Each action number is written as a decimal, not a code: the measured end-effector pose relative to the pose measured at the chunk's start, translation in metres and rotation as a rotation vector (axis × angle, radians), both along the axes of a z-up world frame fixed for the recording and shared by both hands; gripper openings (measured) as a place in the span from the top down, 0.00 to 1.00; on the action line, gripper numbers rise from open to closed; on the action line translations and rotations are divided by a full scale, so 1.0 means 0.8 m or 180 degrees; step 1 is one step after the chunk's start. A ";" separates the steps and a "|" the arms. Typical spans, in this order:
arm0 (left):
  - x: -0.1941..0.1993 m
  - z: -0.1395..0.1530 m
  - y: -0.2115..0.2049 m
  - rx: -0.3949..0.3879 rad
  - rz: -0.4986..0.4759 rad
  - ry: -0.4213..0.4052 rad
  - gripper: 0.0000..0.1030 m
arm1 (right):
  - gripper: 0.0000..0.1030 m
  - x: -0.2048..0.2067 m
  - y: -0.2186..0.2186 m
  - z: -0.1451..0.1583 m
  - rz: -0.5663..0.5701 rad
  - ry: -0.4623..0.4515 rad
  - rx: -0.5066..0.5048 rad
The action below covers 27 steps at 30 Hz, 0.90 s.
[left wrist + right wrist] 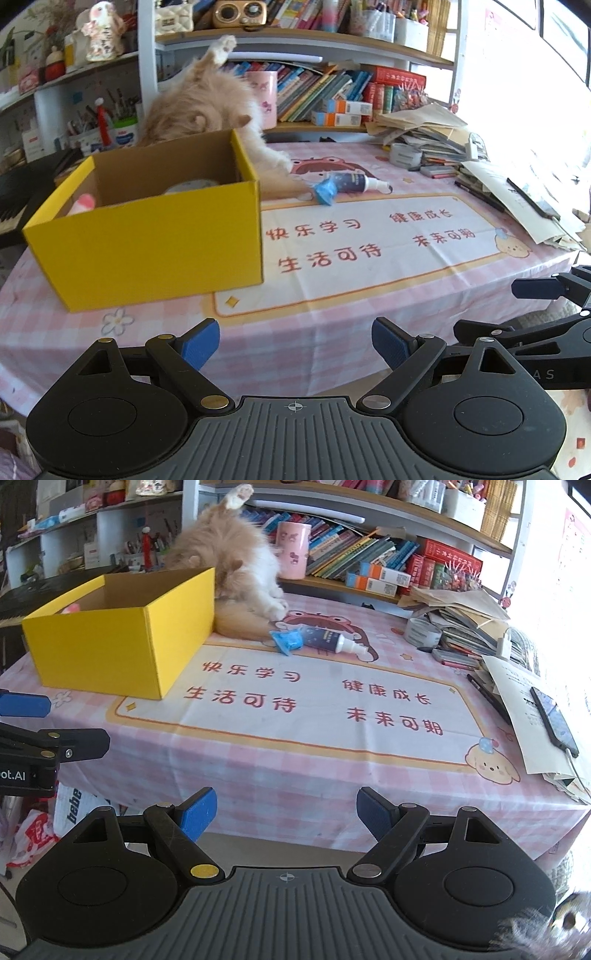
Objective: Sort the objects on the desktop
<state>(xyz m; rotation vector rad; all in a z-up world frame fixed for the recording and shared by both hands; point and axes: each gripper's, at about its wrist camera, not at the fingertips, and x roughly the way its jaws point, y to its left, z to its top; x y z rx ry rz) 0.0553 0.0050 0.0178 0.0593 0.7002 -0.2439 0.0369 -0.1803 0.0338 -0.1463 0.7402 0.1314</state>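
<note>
While both grippers hung back over the near edge of the table [332,775], nothing had been picked up at this moment. At the bottom centre of the left wrist view, the left gripper [295,345] had its 2 blue pads spread wide with only tablecloth showing between them. At the bottom centre of the right wrist view, the right gripper [286,818] stood the same way, apart and empty. Each gripper also showed at the edge of the other's frame, so they were side by side, probably lined up for a fresh reach.

At the upper left of both views sat the yellow box [147,243], open at the top, which looked like the collecting bin: a round pale thing and a pink thing already lay inside, though too hidden to name. Just right of the box, in the upper middle, lay the spray bottle [328,639] on its side, with a blue packet [287,639] touching its base. These 2 seemed to be the loose items left to sort.

Behind the box a fluffy orange cat [236,554] sprawled with 1 paw raised, its tail close to the packet, which could complicate a grab. At the right edge, a stack of papers [461,620] and a phone [554,720] rested well apart from the bottle.
</note>
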 end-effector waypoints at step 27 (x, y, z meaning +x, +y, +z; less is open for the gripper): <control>0.112 -0.015 -0.148 0.0116 -0.0249 0.0198 0.11 | 0.21 0.127 -0.129 -0.009 -0.0138 0.0152 0.0256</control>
